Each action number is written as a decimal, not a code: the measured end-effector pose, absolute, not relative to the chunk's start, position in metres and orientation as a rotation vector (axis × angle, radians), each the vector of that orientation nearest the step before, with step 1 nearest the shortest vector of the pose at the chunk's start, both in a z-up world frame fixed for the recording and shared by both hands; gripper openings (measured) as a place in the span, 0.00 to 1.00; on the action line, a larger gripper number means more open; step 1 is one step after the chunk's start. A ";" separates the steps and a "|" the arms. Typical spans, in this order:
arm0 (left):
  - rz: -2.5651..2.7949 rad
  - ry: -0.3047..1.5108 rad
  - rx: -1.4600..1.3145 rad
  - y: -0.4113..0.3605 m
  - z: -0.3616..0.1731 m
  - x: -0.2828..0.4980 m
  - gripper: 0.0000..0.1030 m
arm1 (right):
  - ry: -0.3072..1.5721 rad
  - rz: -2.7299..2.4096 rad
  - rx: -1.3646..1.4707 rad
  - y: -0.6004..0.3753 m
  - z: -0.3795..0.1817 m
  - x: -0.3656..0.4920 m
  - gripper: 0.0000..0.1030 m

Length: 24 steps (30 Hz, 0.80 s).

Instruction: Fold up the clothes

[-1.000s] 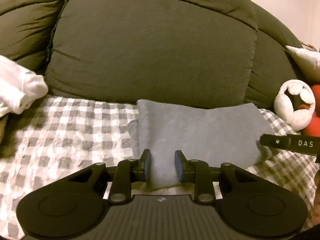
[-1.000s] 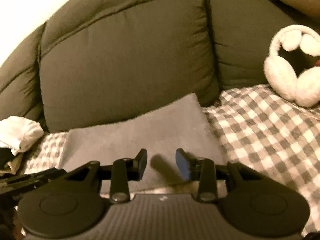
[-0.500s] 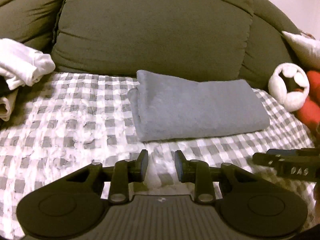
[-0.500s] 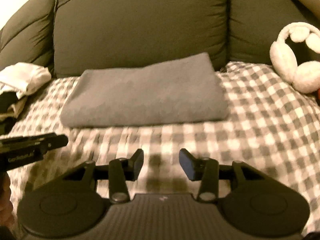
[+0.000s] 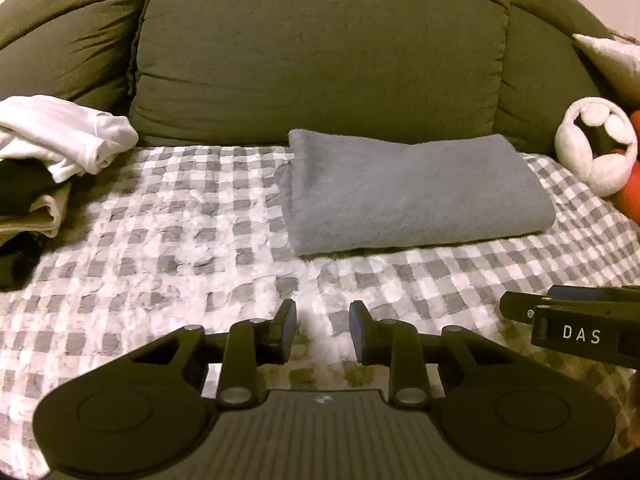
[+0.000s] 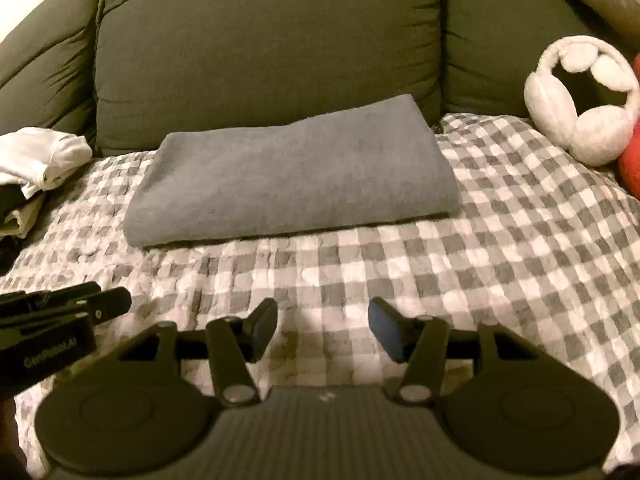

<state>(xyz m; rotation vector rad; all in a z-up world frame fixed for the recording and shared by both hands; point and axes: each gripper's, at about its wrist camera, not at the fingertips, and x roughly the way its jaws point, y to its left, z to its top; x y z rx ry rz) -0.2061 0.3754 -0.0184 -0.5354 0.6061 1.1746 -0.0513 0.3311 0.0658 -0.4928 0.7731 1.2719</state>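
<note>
Black left tongs point(image 5: 322, 330), blue pads point(image 6: 384, 330), ribbed base, "DAS" lettering

Dim, warm yellowish light; soft grain throughout, strong fisheye bending with dark corners, faint shadows under the towel point(image 5: 416, 192).

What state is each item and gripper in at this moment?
Grey towel: folded flat on the checkered blanket, untouched.
White garment: crumpled atop the clothes pile.
Left gripper: open, empty, short of the towel.
Right gripper: open, empty, fingers wider apart.
White earmuffs: resting against the sofa back.
</note>
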 end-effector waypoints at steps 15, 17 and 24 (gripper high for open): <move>1.200 0.656 -0.497 0.367 -0.013 -0.201 0.28 | 0.791 1.272 -0.497 0.327 0.068 -0.055 0.62; 1.200 0.659 -0.494 0.367 -0.013 -0.200 0.28 | 0.800 1.268 -0.491 0.327 0.067 -0.053 0.64; 1.277 0.684 -0.456 0.371 -0.019 -0.195 0.92 | 0.825 1.269 -0.493 0.328 0.062 -0.049 1.00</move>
